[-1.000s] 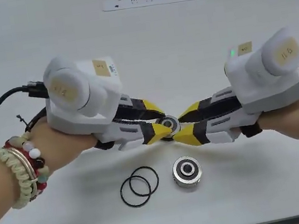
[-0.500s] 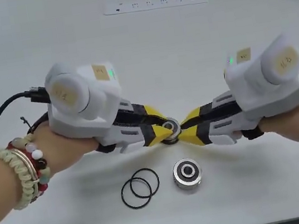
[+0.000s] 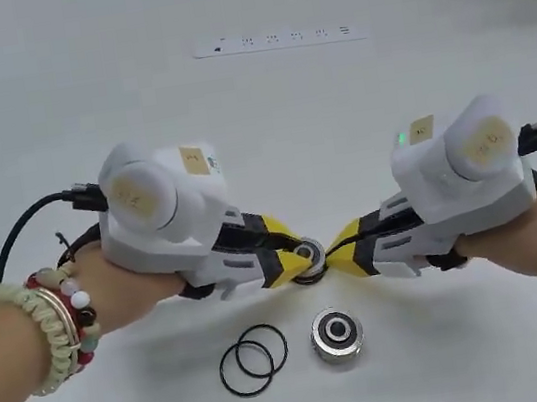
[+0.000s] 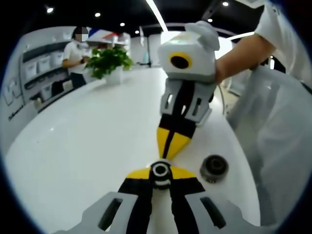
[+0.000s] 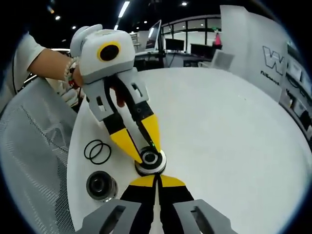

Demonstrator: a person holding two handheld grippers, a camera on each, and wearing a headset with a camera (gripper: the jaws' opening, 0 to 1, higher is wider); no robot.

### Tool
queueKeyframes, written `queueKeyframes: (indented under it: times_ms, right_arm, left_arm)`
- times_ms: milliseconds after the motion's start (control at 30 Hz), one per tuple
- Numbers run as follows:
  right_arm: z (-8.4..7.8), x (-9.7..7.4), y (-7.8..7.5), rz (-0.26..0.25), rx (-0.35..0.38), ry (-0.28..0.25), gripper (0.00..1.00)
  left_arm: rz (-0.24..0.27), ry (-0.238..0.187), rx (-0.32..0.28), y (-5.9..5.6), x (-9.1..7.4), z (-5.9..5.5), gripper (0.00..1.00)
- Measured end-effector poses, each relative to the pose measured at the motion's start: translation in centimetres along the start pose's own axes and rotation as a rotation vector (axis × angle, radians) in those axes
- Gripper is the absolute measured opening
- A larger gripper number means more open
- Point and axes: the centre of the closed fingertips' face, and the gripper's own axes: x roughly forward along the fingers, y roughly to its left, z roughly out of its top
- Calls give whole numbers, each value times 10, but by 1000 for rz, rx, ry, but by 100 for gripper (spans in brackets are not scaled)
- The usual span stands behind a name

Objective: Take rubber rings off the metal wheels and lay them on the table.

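The step in hand looks like stripping a ring from the held wheel (image 5: 150, 160), which sits between the two grippers near the middle of the surface (image 3: 381, 73), just beyond the things already laid down. The left gripper (image 3: 295, 258) is clamped on this wheel, its yellow jaws spread only as wide as the wheel and touching it on both sides. The right gripper (image 5: 156, 179) comes in from the right with its jaws pressed together, tips against the wheel's rim; whether they pinch a ring there is too small to tell. Nearer the person, two loose rubber rings (image 3: 253, 355) lie overlapped on the surface, with a second wheel (image 3: 337, 334) just to their right. The next move probably calls for a firm nip on the ring and a pull to the right while the left gripper holds the wheel steady.
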Motion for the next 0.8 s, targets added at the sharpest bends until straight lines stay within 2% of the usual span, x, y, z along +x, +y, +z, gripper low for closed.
queueKeyframes:
  times_ms: [267, 300, 367, 567, 667, 800]
  right_arm:
    - [0, 0, -4, -24, 163, 11, 0]
    - [0, -1, -4, -23, 170, 11, 0]
    - [0, -1, -3, -2, 238, 7, 0]
    - [2, -3, -5, 27, 354, -76, 0]
    - [3, -3, -5, 36, 444, -120, 0]
    - [3, -4, -6, 36, 440, -128, 0]
  left_arm:
    - [6, 9, 10, 1, 0, -1, 14]
    - [6, 11, 14, 1, 0, -2, 14]
    - [1, 8, 19, 1, -1, -2, 14]
    - [-11, -18, 23, 1, -2, -4, 14]
    - [-8, -31, 21, 1, -2, -3, 14]
    - [9, -46, 16, 1, -2, -3, 14]
